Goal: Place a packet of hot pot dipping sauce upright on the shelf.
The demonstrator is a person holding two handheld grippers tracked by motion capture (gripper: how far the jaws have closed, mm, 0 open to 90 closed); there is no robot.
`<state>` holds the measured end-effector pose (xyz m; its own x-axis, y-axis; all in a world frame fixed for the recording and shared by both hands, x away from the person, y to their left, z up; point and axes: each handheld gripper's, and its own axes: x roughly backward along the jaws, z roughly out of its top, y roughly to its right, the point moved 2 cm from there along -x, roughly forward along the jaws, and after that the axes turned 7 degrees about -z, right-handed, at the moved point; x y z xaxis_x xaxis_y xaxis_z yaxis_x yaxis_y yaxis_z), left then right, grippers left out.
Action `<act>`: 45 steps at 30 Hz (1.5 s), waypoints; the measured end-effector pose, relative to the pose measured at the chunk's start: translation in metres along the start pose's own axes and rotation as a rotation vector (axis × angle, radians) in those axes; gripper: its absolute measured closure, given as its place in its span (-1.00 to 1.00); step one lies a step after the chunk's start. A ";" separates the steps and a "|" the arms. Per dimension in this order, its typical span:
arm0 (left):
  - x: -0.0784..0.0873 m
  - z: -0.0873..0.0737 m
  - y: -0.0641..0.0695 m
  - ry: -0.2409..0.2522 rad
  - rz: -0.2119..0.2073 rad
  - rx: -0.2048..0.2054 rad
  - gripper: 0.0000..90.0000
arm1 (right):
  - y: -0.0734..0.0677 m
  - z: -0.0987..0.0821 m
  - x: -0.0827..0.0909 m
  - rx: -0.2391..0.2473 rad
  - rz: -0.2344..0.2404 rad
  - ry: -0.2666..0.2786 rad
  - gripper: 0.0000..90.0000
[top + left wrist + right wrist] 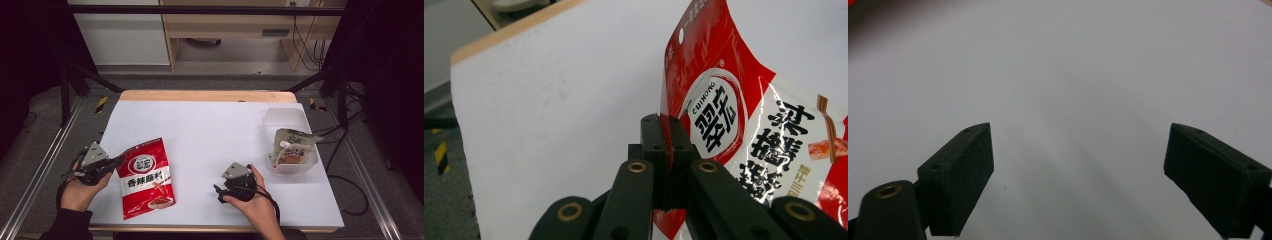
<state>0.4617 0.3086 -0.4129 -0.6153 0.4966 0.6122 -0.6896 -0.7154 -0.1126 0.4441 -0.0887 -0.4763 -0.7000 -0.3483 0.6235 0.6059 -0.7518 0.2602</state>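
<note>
My left gripper (118, 161) sits at about eight o'clock on the white table (215, 125), and its jaws are clamped tight on the left edge of the red snack pouch (146, 178). In the left gripper view the two black pads (654, 137) meet on the thin red edge of that pouch (744, 125), just below its upper corner with the small hang hole. The pouch lies at about seven o'clock on the table, its long side running from the near edge toward the middle, printed face up, with the gripped edge raised a little off the surface.

My right gripper (218, 192) rests at about five o'clock, low over the bare white surface, pointing toward the pouch but well apart from it. In the right gripper view its jaws stand wide with nothing between them, and plain table (1073, 75) lies beyond.

At about three o'clock, near the right edge, a clear plastic bin (285, 117) holds a pale spouted pouch (291, 148), leaning inside it.
</note>
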 end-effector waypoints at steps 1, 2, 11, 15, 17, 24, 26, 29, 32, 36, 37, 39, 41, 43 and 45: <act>0.001 0.011 0.004 0.008 -0.003 -0.017 1.00 | 0.000 0.000 0.000 0.001 0.001 -0.002 -0.71; 0.002 0.016 0.006 0.014 -0.002 -0.024 1.00 | 0.000 0.000 0.000 0.002 0.001 -0.001 -0.71; -0.001 0.056 0.011 0.019 0.000 -0.080 1.00 | 0.001 0.002 0.000 -0.007 -0.002 0.006 -0.71; -0.002 0.071 0.014 0.025 -0.003 -0.101 1.00 | 0.002 0.007 0.002 0.003 -0.005 0.011 -0.68; -0.003 0.075 0.015 0.029 -0.004 -0.105 1.00 | 0.002 0.010 0.003 0.011 -0.004 0.014 -0.68; -0.001 0.107 0.027 0.056 -0.014 -0.158 1.00 | 0.005 0.050 0.019 0.090 0.020 0.054 -0.63; -0.001 0.110 0.029 0.055 -0.015 -0.172 1.00 | 0.006 0.055 0.020 0.093 0.023 0.057 -0.63; -0.002 0.118 0.031 0.057 -0.023 -0.189 1.00 | 0.011 0.077 0.027 0.139 0.041 0.061 -0.59; -0.003 0.123 0.034 0.057 -0.029 -0.200 1.00 | 0.013 0.093 0.032 0.197 0.057 0.057 -0.55; -0.005 0.127 0.040 0.053 -0.050 -0.221 1.00 | 0.016 0.111 0.039 0.252 0.084 0.043 -0.53; -0.005 0.127 0.041 0.049 -0.051 -0.229 1.00 | 0.017 0.114 0.041 0.259 0.095 0.043 -0.53; -0.005 0.127 0.043 0.045 -0.061 -0.238 1.00 | 0.018 0.121 0.043 0.285 0.104 0.031 -0.50; -0.004 0.127 0.043 0.044 -0.063 -0.242 1.00 | 0.020 0.126 0.044 0.305 0.110 0.011 -0.48; -0.004 0.127 0.041 0.043 -0.080 -0.243 1.00 | 0.022 0.129 0.043 0.329 0.115 -0.011 -0.46; -0.005 0.126 0.039 0.042 -0.090 -0.241 1.00 | 0.024 0.132 0.043 0.343 0.121 -0.026 -0.43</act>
<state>0.4855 0.2165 -0.3220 -0.5590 0.5767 0.5958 -0.8103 -0.5323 -0.2450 0.4786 -0.0473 -0.3461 -0.6081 -0.4057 0.6824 0.7786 -0.4725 0.4129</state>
